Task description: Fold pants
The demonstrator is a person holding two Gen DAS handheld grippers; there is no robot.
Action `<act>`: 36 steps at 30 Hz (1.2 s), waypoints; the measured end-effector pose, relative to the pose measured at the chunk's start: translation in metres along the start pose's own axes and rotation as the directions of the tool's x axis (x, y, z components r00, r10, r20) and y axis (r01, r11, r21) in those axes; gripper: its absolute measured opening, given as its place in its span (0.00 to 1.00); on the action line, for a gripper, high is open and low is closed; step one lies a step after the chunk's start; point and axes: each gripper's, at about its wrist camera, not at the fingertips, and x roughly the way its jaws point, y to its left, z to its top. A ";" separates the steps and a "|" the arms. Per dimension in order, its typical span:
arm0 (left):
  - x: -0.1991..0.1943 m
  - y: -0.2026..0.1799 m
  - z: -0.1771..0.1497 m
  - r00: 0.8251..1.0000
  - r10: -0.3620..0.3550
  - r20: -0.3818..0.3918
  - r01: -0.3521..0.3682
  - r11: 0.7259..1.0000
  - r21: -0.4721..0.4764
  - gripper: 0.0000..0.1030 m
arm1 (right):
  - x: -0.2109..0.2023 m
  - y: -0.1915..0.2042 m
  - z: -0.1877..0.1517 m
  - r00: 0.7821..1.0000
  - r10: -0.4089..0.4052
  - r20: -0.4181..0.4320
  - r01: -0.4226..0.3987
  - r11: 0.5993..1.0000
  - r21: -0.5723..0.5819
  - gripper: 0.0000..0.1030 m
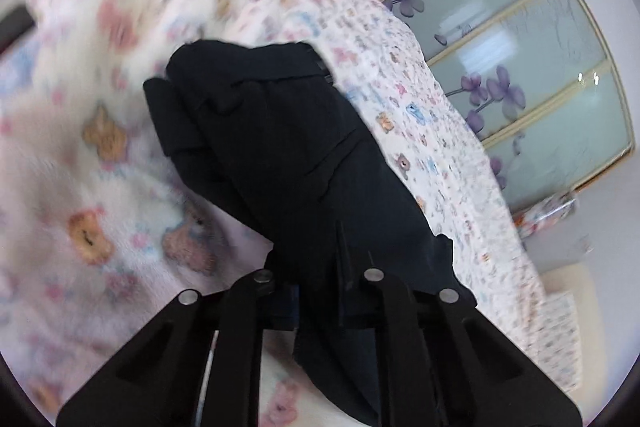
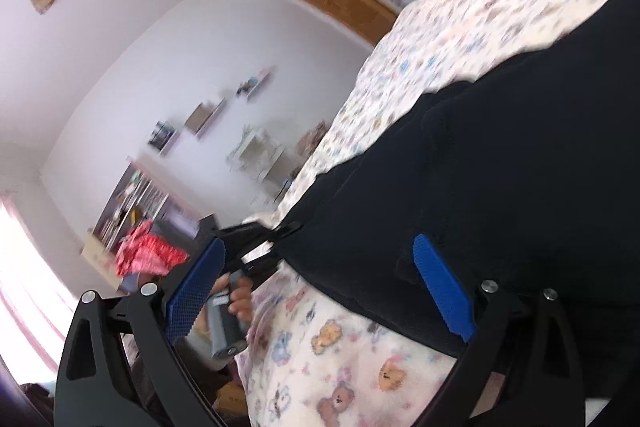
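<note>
The black pants [image 1: 280, 155] lie bunched on the bed, on a blanket [image 1: 92, 187] printed with teddy bears. The left gripper [image 1: 316, 291] has its jaws clamped on an edge of the cloth; the right gripper [image 2: 320, 287] hovers beside the pants with jaws wide apart, holding nothing. To fold well, I judge the right should take the matching edge, so both pull the fabric taut and flat. Beyond the bed stand a wardrobe [image 1: 540, 67] with flowered glass doors, and wall shelves [image 2: 204, 115].

The pants [image 1: 280, 147] are matt black cloth on a fleecy bear-print blanket [image 1: 92, 187]. The right tongs' [image 2: 320, 283] pads [image 2: 442, 287] are blue, ribbed plastic.
</note>
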 end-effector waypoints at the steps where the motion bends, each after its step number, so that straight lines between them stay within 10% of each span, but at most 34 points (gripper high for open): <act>1: -0.006 -0.008 0.001 1.000 0.010 0.002 -0.010 1.000 0.019 0.11 | -0.007 0.003 0.004 1.000 -0.010 0.006 0.010 1.000 0.011 0.95; 10: -0.031 -0.077 0.003 0.995 0.082 0.056 -0.092 0.975 0.203 0.11 | -0.095 0.007 0.049 0.978 -0.200 0.053 0.206 0.964 -0.168 0.99; 14: -0.030 -0.085 0.002 0.986 0.149 0.069 -0.159 0.969 0.189 0.11 | -0.104 -0.053 0.048 0.967 -0.242 0.080 0.241 0.970 0.028 0.99; 20: -0.037 -0.158 -0.036 0.947 0.230 0.224 -0.309 0.842 0.442 0.11 | -0.115 -0.053 0.054 0.956 -0.234 0.176 0.234 0.972 0.021 0.99; 24: -0.041 -0.232 -0.096 0.939 0.163 0.303 -0.331 0.663 0.671 0.11 | -0.155 -0.066 0.057 0.926 -0.160 0.343 0.126 0.985 0.120 0.99; 32: 0.002 -0.294 -0.307 0.961 0.019 0.275 -0.276 0.010 0.961 0.11 | -0.225 -0.081 0.052 0.742 -0.233 0.629 0.108 0.967 0.230 0.99; 36: 0.035 -0.266 -0.370 0.981 0.078 0.178 -0.167 -0.129 0.978 0.11 | -0.231 -0.083 0.052 0.722 -0.266 0.639 0.136 0.960 0.245 0.99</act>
